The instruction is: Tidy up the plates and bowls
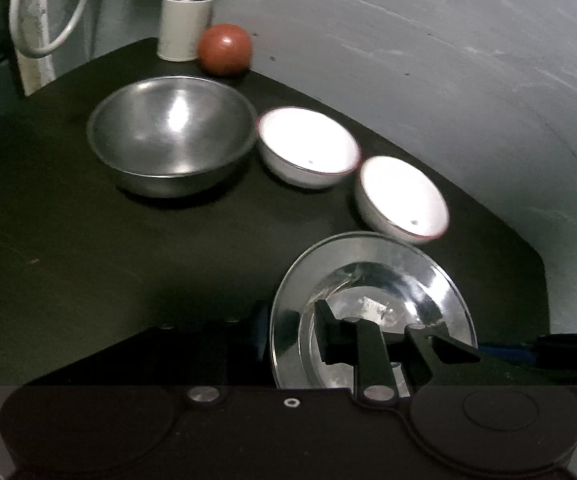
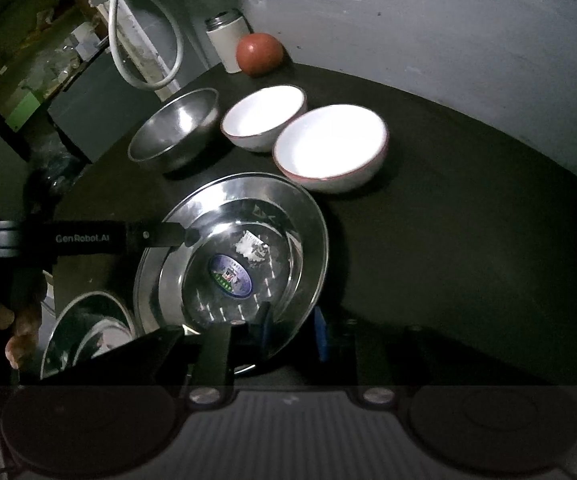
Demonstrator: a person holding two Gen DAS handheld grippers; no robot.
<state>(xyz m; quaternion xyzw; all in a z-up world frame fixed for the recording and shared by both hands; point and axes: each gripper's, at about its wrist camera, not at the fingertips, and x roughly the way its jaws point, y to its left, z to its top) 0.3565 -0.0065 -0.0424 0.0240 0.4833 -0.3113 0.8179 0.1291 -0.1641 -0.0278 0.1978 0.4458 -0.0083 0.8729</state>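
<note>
A steel plate [image 1: 372, 276] [image 2: 248, 216] lies on the black table. My left gripper [image 1: 288, 336] grips its left rim, with one finger [image 1: 328, 332] over the plate; it also shows in the right wrist view [image 2: 160, 234]. My right gripper [image 2: 290, 332] has its fingers astride the plate's near rim, with a gap between them. Behind stand a steel bowl [image 1: 172, 136] [image 2: 176, 128] and two white bowls [image 1: 308, 144] [image 1: 402, 198] [image 2: 264, 116] [image 2: 330, 146] in a row. A second steel plate [image 2: 84, 328] sits at lower left.
A white can [image 1: 184, 24] [image 2: 226, 40] and a red ball [image 1: 224, 50] [image 2: 258, 54] stand at the table's back corner by the grey wall [image 1: 448, 60]. A white hose [image 2: 144, 40] hangs at the back left. The black table [image 1: 68, 248] ends at left.
</note>
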